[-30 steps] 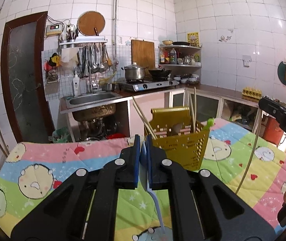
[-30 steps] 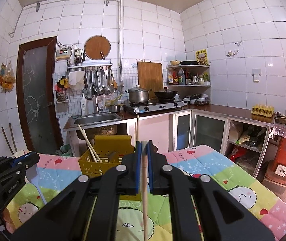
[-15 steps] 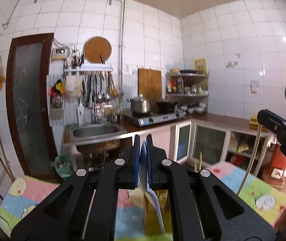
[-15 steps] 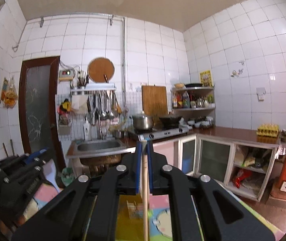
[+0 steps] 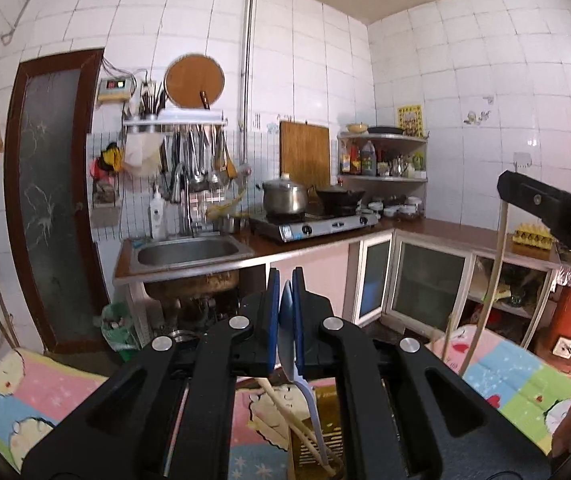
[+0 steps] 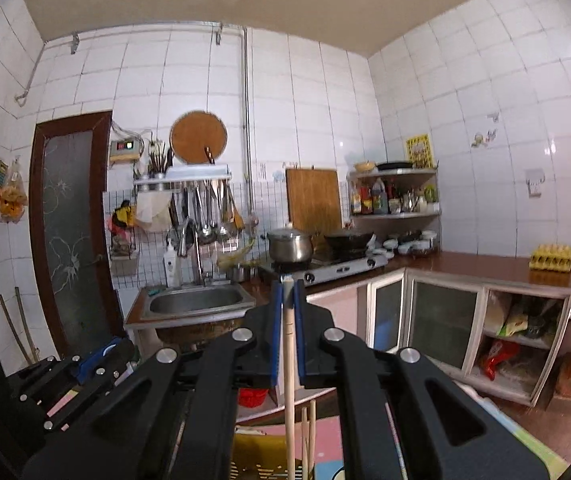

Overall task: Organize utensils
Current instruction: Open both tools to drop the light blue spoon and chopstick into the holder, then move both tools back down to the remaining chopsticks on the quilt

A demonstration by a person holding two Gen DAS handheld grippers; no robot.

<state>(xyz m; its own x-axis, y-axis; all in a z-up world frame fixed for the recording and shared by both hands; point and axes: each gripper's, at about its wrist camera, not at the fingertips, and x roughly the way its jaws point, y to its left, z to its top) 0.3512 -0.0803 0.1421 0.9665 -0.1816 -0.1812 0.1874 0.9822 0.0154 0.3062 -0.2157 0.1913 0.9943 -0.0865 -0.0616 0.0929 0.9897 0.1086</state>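
Note:
My left gripper (image 5: 285, 280) is shut on a pale blue plastic spoon (image 5: 303, 384) that hangs down into the yellow utensil basket (image 5: 325, 436) below it. Wooden chopsticks (image 5: 281, 404) lean in that basket. My right gripper (image 6: 288, 284) is shut on a wooden chopstick (image 6: 289, 380) that points down over the yellow basket (image 6: 253, 456). The right gripper also shows at the right edge of the left wrist view (image 5: 553, 212) with its chopstick (image 5: 489, 292) hanging down. The left gripper shows at the lower left of the right wrist view (image 6: 69, 376).
The basket stands on a table with a colourful cartoon cloth (image 5: 513, 376). Behind are a sink (image 5: 189, 252), a gas stove with a pot (image 5: 285, 196), a counter with glass-door cabinets (image 5: 425, 284) and a dark door (image 5: 49, 200).
Both grippers have risen and tilted up, so the basket has dropped to the bottom of both views. Each still holds its utensil over the basket.

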